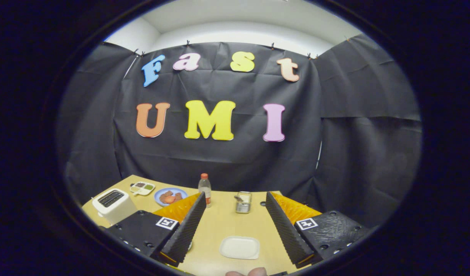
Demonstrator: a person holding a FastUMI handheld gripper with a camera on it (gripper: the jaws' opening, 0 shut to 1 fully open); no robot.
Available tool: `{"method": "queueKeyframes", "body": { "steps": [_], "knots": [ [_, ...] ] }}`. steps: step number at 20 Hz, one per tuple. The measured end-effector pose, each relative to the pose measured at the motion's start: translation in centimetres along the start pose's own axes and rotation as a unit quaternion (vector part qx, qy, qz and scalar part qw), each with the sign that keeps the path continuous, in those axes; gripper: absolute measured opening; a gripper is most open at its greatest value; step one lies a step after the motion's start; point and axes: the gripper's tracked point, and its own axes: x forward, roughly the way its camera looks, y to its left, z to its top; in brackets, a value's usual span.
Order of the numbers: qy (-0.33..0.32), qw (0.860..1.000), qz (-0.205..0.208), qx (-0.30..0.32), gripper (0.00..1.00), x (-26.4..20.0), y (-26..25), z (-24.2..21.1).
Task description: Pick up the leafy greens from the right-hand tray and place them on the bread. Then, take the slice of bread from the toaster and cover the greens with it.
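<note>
I see gripper [237, 230] fingers wide apart, holding nothing, above a white square plate [239, 247] at lower centre. White two-slot toaster [114, 205] lower left. Greens and bread unclear from here; progress undetermined.

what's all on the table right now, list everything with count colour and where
table: 1, light wood, under everything
toaster: 1, white with dark slots, far left, beside the left finger
small tray: 1, pale with greenish and dark contents, behind the toaster
blue plate: 1, blue with brownish-orange food, right of the small tray
bottle: 1, clear with orange cap, upright, just beyond the left finger's tip
metal container: 1, silvery, beyond the fingers, right of the bottle
white plate: 1, white, nothing visible on it, on the table between the fingers
fingertips of a hand: visible just behind the white plate
gripper: 1, fingers wide open, holding nothing
</note>
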Motion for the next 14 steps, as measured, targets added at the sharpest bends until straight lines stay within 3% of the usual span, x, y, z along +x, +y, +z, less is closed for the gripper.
{"method": "queueKeyframes", "body": {
  "steps": [6, 14],
  "knots": [
    [-0.034, 0.999, -0.013, 0.011, 0.96, -1.2, -7.3, 1.9],
    [-0.033, 0.999, 0.009, 0.033, 0.96, -1.9, -8.4, 2.4]
  ]
}}
